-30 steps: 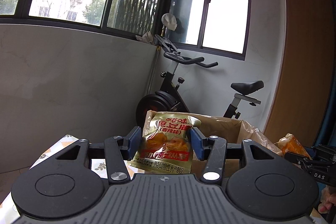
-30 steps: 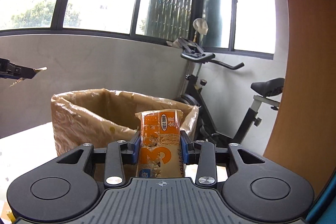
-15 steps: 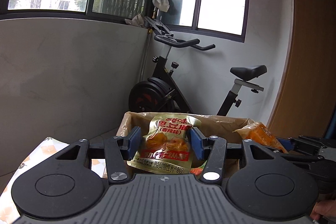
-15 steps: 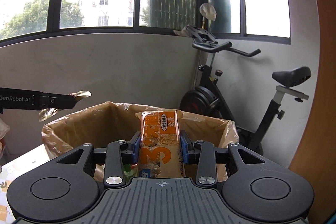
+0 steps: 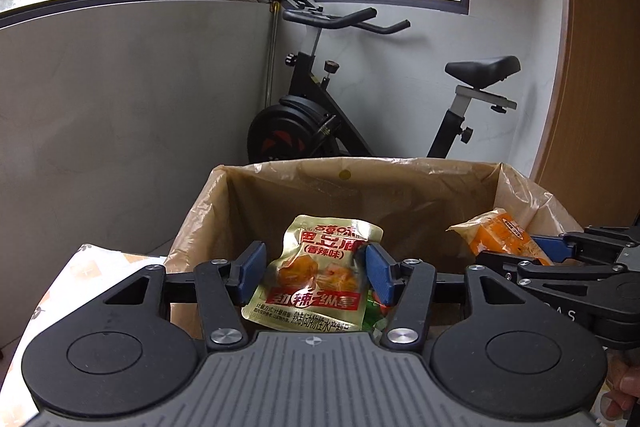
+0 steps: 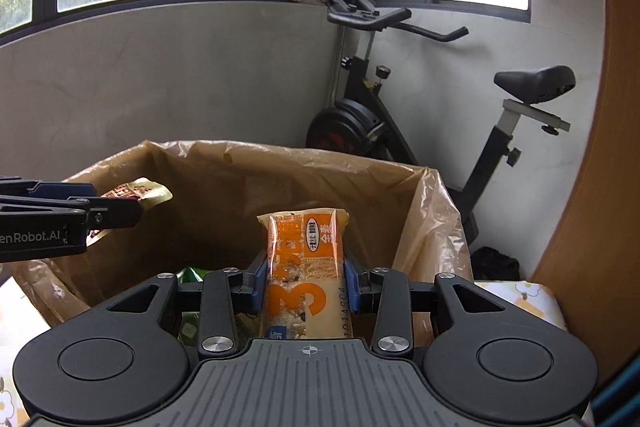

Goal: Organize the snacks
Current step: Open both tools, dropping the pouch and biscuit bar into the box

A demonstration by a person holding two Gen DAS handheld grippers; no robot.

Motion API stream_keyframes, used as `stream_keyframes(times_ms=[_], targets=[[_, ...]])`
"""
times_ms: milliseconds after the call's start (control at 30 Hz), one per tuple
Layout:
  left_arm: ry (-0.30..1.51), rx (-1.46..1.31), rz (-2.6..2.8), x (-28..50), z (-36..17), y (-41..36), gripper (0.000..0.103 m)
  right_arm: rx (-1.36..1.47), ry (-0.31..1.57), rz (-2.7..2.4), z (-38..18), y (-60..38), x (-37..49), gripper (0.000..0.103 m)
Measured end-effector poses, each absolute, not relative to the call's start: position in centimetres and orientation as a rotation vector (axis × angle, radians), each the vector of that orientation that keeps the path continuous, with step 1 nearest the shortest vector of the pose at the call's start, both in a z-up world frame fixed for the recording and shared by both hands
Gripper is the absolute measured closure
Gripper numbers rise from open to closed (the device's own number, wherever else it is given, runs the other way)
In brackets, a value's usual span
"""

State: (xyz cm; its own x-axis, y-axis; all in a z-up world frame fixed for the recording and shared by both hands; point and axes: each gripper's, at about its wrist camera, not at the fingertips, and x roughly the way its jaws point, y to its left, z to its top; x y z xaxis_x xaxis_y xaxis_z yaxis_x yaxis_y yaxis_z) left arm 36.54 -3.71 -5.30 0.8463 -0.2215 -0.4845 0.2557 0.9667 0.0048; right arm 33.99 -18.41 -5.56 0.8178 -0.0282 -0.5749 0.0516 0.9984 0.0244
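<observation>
My left gripper [image 5: 312,273] is shut on a gold snack pouch [image 5: 316,277] with red print, held over the near edge of the plastic-lined cardboard box [image 5: 360,183]. My right gripper [image 6: 306,279] is shut on an orange snack bar pack [image 6: 306,267], upright over the same box [image 6: 260,179]. In the left wrist view the right gripper [image 5: 560,255] reaches in from the right with the orange pack [image 5: 500,233]. In the right wrist view the left gripper [image 6: 92,211] comes in from the left with the gold pouch [image 6: 140,193]. Green packets [image 6: 192,275] lie inside the box.
An exercise bike [image 5: 320,123] stands behind the box against the grey wall. A wooden panel [image 6: 600,187] is on the right. The box rests on a table with a flowered cloth [image 6: 520,297].
Both grippers have moved forward and tipped down towards the box, so its inside now shows. Each still holds its snack, and they have come closer together.
</observation>
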Motion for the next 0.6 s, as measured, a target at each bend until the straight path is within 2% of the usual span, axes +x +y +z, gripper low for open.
stream_keyframes(times_ms=[100, 200, 600], targets=[[0.515, 0.087, -0.23, 36.5, -5.4, -3.6, 0.043, 0.008, 0.599, -0.033, -5.3, -18.2, 33.6, 0.064], [0.517, 0.116, -0.212, 36.0, -5.3, -3.3, 0.037, -0.013, 0.588, -0.018, -4.7, -17.9, 32.8, 0.057], [0.473, 0.098, -0.228, 30.7, -2.0, 1.0, 0.034, -0.021, 0.474, 0.058, -1.4, -17.8, 26.2, 0.056]])
